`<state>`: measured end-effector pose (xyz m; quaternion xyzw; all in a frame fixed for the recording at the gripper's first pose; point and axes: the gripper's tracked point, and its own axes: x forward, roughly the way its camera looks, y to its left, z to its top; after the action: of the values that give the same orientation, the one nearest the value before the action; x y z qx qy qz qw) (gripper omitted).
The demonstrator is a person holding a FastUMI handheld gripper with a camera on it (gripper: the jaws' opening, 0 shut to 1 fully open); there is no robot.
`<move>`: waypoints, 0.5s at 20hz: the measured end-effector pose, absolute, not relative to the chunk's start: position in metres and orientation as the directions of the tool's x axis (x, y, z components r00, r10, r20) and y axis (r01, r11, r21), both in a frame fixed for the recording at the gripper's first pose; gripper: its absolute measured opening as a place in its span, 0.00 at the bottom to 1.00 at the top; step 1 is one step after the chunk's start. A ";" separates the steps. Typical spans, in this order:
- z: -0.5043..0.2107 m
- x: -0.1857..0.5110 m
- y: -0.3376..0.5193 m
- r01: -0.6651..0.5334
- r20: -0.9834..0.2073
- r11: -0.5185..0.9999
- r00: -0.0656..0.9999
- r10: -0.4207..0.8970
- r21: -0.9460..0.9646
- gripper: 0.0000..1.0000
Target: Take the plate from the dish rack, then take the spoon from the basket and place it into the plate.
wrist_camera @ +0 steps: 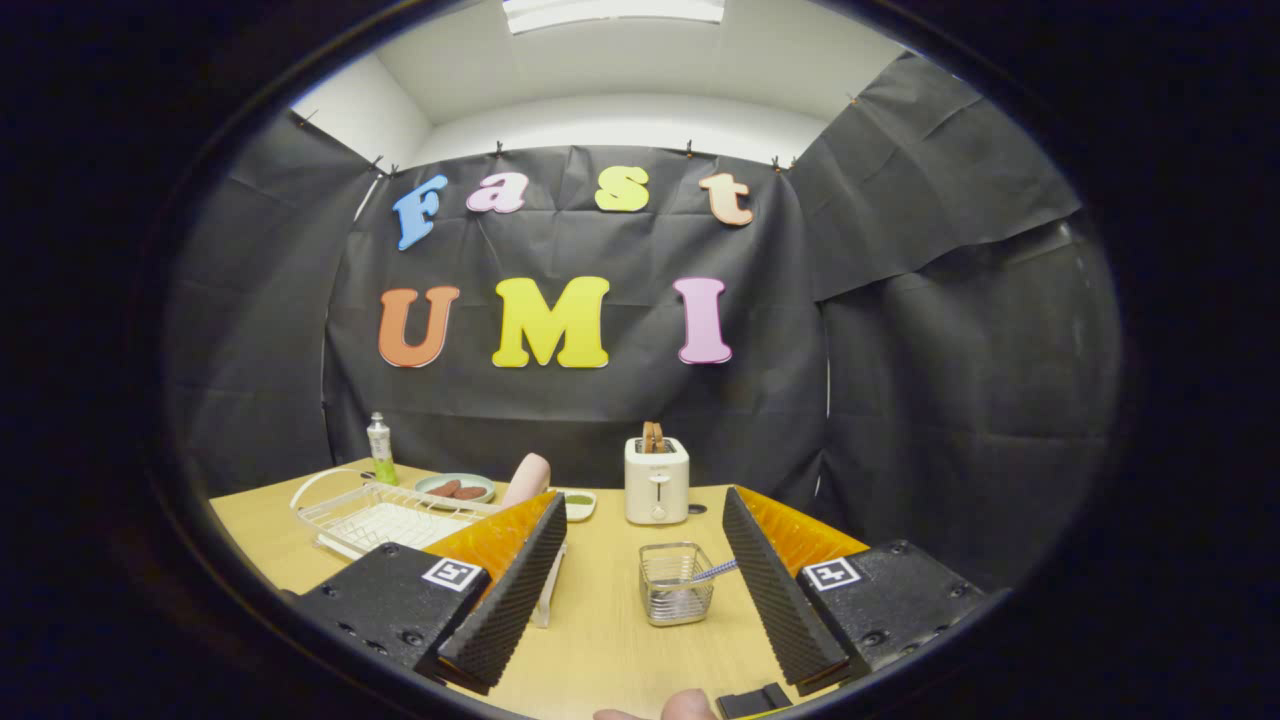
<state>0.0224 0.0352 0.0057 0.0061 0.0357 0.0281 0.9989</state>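
Jaws spread wide, holding nothing, above the worktop (600, 640)
Dish rack (375, 517) sits ahead-left with one pink plate (527, 478) standing at its far end; approach edge-on and pinch the rim. One basket (677, 583) between the fingers holds one spoon (712, 571); one toaster (656, 480) beyond

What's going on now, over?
Hand-held gripper open, holding nothing. Mesh basket between the fingers, just ahead, spoon handle sticking out. Dish rack beside the left finger. Toaster beyond the basket, not blocking.
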 end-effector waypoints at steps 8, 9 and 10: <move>0.031 0.064 0.071 -0.157 -0.193 0.988 0.969 0.154 0.003 1.00; 0.034 0.070 0.078 -0.180 -0.230 0.984 0.957 0.177 0.009 1.00; 0.038 0.077 0.087 -0.209 -0.264 0.978 0.942 0.208 0.024 1.00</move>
<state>0.0773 0.0872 0.0376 -0.0022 0.1339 0.1058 0.9853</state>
